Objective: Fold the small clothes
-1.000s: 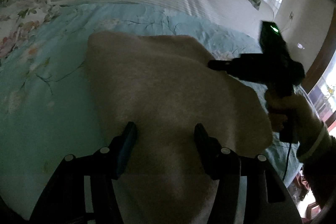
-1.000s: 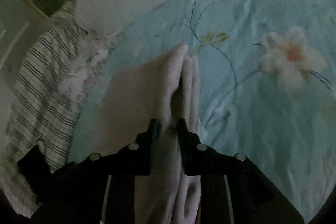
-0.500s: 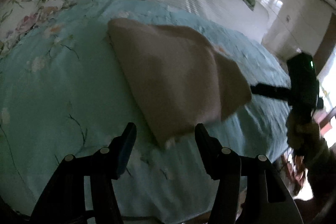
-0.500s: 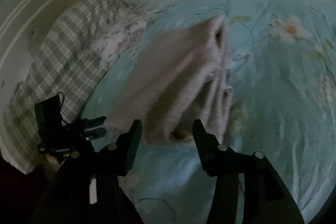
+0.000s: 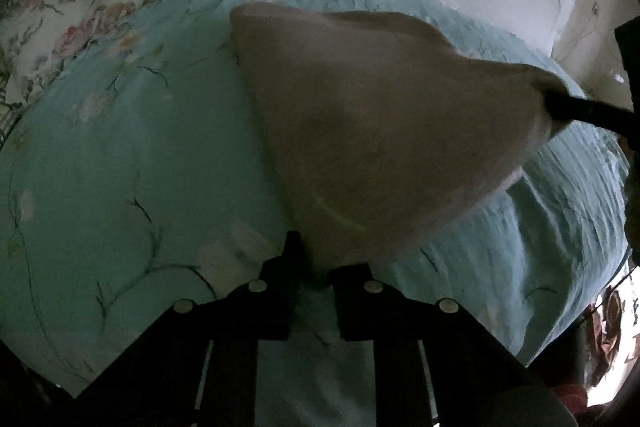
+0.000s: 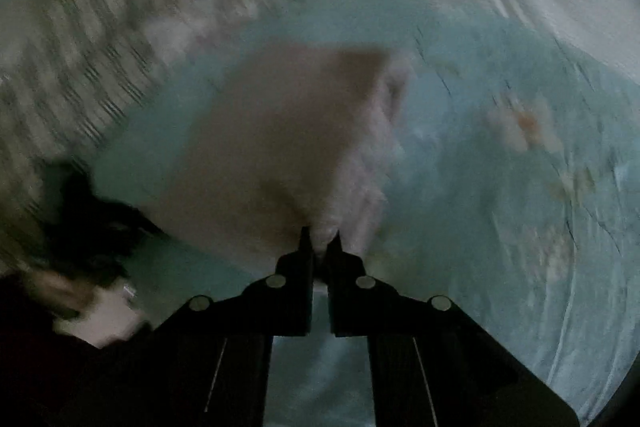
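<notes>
Left wrist view: the left gripper (image 5: pixel 316 259) is closing, its fingers (image 5: pixel 294 247) pinching the near corner of the beige folded garment (image 5: pixel 372 131), which lies on the light-blue floral bedspread (image 5: pixel 120 155).

Right wrist view, blurred: the right gripper (image 6: pixel 320 243) clamps the garment's near edge, fingers nearly together.

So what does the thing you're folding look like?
Look at the big bed with the light blue flowery cover. In the middle of it lies a soft, plain beige cloth, already folded over. It is the only thing there with no flowers or stripes, and a claw pinches it at two corners.
</notes>
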